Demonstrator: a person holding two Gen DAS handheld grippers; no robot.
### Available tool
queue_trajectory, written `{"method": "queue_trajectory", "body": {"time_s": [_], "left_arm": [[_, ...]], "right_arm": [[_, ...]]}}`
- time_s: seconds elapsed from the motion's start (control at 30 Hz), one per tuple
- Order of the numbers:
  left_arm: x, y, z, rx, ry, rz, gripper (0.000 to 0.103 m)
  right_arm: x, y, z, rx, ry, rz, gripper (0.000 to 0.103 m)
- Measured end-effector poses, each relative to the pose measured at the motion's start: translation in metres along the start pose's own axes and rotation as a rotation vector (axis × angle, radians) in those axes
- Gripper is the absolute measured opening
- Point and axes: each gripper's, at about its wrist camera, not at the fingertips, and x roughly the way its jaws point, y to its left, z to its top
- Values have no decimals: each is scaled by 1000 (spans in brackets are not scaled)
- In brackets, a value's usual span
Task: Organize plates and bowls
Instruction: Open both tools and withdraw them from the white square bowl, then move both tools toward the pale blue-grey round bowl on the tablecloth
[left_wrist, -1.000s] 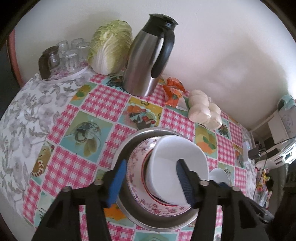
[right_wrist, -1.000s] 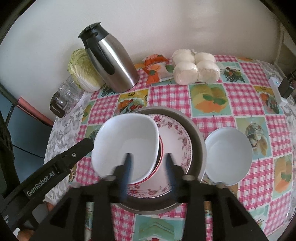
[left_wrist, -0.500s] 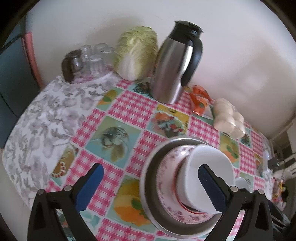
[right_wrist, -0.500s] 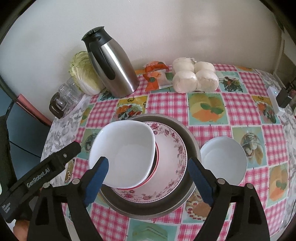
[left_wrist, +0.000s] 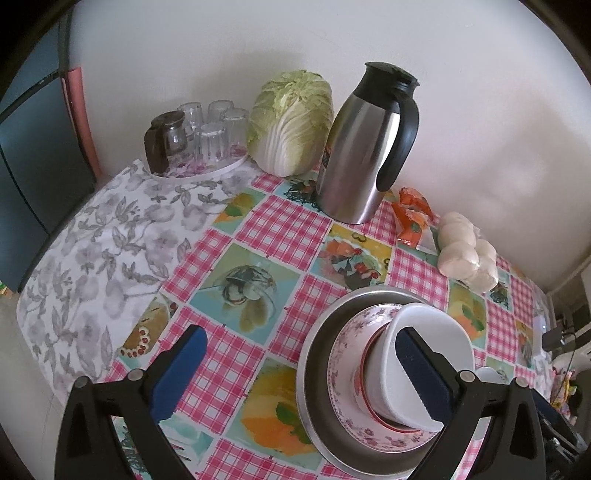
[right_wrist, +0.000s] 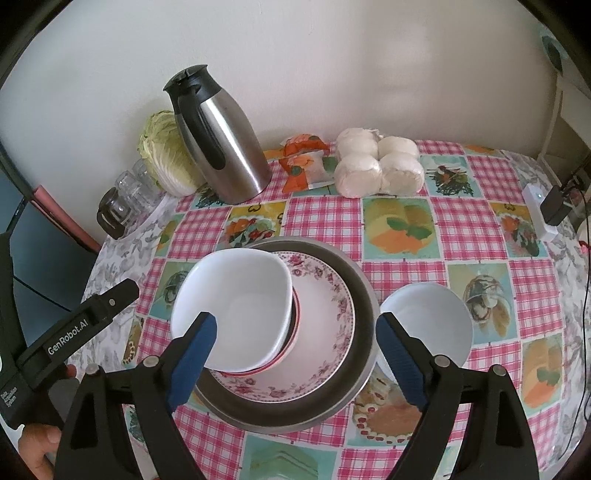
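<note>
Stack stands near the front edge of the table (right_wrist: 399, 214), on the checked tablecloth: metal basin (right_wrist: 364, 306) at the bottom, floral plate (right_wrist: 325, 306) in it, a red-rimmed bowl (right_wrist: 294, 321) on the plate, and a square white bowl (right_wrist: 236, 302) nested on top, sitting off-centre toward the left side of the stack and slightly tilted.

Left gripper (left_wrist: 301, 373): jaws spread wide, nothing between the pads; its right finger shows in front of the white bowl, contact not readable. Right gripper (right_wrist: 297, 356): jaws also spread, straddling the front of the stack, pinching nothing.

Step in hand, as I read it: white bowl just set down and let go; both tools free.

A round white bowl (right_wrist: 428, 325) sits alone on the cloth, just beside the basin on its right. Likely next piece. Calls for the right gripper to swing over to its rim, close on the wall, lift, then lower it squarely into the square bowl. The off-centre top bowl may need nudging first.
</note>
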Motion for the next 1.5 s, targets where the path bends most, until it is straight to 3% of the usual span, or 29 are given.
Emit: {"method": "queue_trajectory", "body": {"time_s": [0.2, 0.7, 0.9, 1.23, 1.5], "left_arm": [[-13, -14, -2, 0, -24, -27, 103], [-45, -99, -21, 80, -92, -191, 103], [-47, -132, -35, 113, -68, -245, 103], [-40, -191, -58, 293, -53, -245, 103], [-23, -214, -66, 352, 12, -254, 103]], "right_arm": [[-18, -21, 3, 25, -25, 2, 89], [-77, -136, 3, 192, -136, -180, 89], [-89, -170, -2, 240, -152, -202, 89], [-100, -214, -9, 302, -167, -250, 89], [-93, -227, -11, 318, -137, -265, 89]]}}
